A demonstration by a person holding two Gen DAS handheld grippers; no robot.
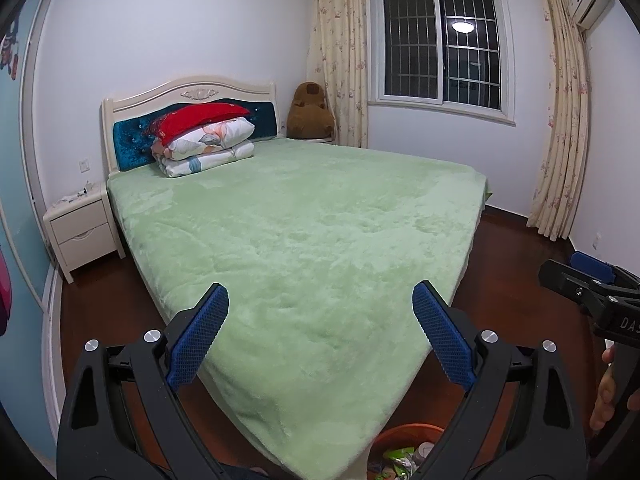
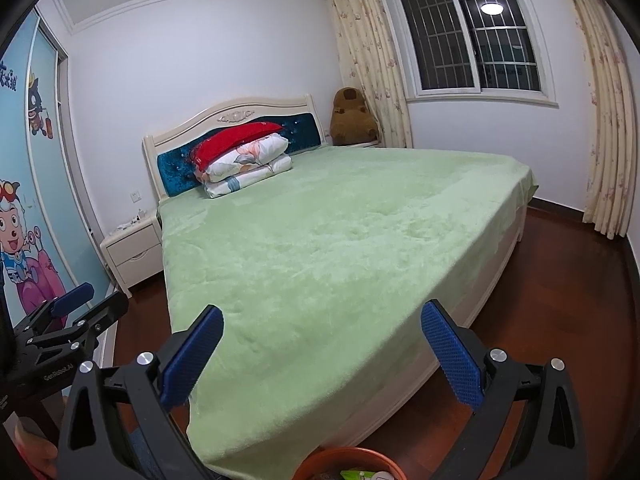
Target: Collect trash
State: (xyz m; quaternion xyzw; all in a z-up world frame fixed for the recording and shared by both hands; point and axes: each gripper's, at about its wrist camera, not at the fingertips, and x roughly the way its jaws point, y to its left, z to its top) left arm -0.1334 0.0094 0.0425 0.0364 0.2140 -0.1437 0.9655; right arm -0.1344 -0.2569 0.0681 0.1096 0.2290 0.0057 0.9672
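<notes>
Both sets of tongs hover over the foot corner of the bed — the left tongs spread wide with nothing between them, the right tongs spread just the same. Below that corner, on the floor, sits an orange bin with trash already inside — green wrappers show at its rim.

A green-blanketed bed filled the room.
Folded floral quilts and a red pillow lay stacked at its headboard.
</notes>
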